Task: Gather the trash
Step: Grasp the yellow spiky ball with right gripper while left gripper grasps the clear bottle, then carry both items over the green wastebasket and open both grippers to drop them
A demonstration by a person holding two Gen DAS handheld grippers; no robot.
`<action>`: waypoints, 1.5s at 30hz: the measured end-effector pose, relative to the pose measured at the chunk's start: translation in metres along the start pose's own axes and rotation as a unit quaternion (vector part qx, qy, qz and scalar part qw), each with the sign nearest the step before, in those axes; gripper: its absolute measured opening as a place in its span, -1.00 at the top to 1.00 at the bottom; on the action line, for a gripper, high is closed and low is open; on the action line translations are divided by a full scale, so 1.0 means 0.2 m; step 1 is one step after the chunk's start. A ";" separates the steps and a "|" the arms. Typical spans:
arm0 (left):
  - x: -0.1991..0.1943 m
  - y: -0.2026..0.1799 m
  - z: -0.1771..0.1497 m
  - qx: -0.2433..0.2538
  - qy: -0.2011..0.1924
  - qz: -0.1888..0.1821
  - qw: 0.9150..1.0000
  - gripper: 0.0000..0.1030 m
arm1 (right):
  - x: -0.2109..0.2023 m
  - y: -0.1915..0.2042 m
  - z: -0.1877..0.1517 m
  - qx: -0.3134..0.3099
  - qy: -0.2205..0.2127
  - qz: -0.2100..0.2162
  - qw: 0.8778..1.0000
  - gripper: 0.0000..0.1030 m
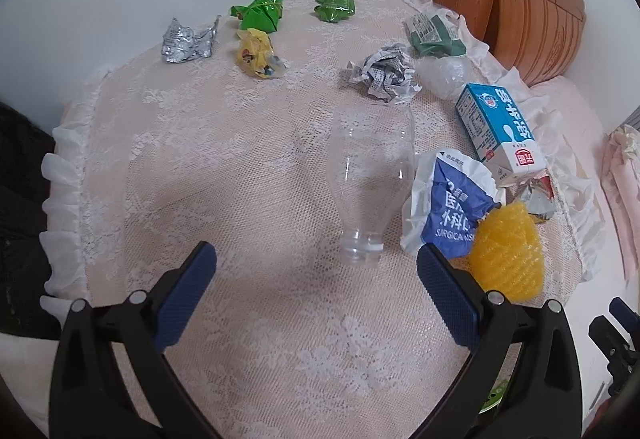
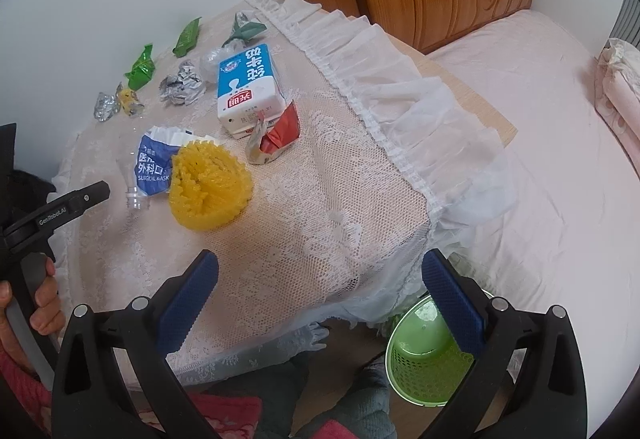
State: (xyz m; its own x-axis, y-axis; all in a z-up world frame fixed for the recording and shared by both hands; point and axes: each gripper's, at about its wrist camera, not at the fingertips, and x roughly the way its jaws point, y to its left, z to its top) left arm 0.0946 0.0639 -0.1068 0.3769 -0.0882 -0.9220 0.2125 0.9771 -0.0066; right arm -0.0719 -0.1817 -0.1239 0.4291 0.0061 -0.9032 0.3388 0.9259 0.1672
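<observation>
Both tools are standing wide open and holding nothing. The left tool (image 1: 316, 259) is hovering over the lace-covered counter (image 1: 240, 143), its pads flanking the neck of one clear plastic bottle (image 1: 370, 183), which is lying on its side without touching them. The right tool (image 2: 320, 267) is hanging above the counter's near edge, with one green basket (image 2: 420, 359) sitting on the floor below.

Trash is lying scattered across the counter: two bright green wrappers (image 1: 262, 9), one silver foil wrapper (image 1: 186, 41), one yellow wrapper (image 1: 258, 53), one ball of crumpled newspaper (image 1: 386, 73), one milk carton (image 1: 498, 129), one blue surgical-mask packet (image 1: 452, 211), one yellow foam net (image 1: 508, 257) and one red-and-silver wrapper (image 2: 276, 137) just beside the carton.
</observation>
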 end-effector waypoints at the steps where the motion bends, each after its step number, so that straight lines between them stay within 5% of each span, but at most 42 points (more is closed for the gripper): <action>1: 0.04 -0.01 0.02 0.002 0.003 0.003 1.000 -0.83 | 0.01 0.01 0.00 0.001 0.002 -0.002 1.000 -0.96; 12: 0.29 -0.14 0.18 0.027 0.018 -0.026 0.999 -0.50 | 0.09 0.06 0.05 0.005 0.006 -0.007 1.000 -0.96; 17: 0.36 -0.16 0.23 0.026 0.025 -0.046 0.998 -0.17 | 0.11 0.09 0.07 0.000 0.000 0.003 1.000 -0.96; 32: 0.18 0.07 0.17 0.002 -0.024 -0.075 0.997 -0.16 | 0.39 0.40 0.17 -0.031 0.003 0.044 0.999 -0.96; 33: 0.16 0.10 0.16 -0.002 -0.026 -0.076 0.997 -0.16 | 0.41 0.40 0.17 -0.031 0.004 0.043 0.999 -0.92; 36: 0.06 0.14 0.10 -0.003 -0.044 -0.053 0.998 -0.16 | 0.44 0.41 0.17 -0.035 0.007 0.055 0.998 -0.31; 39: -0.06 0.12 0.04 0.019 -0.069 -0.026 0.997 -0.16 | 0.39 0.39 0.16 -0.036 -0.003 0.075 0.997 0.00; 45: -0.23 -0.06 -0.07 0.058 -0.077 -0.055 0.994 -0.16 | 0.17 0.22 0.08 -0.028 -0.015 0.133 0.991 0.13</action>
State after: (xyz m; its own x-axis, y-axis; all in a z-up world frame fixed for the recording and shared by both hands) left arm 0.0610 0.0593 -0.0694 0.4764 -0.2310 -0.8484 0.3602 0.9315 -0.0514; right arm -0.0293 -0.1470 -0.1408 0.5209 0.2418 -0.8186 0.1634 0.9130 0.3737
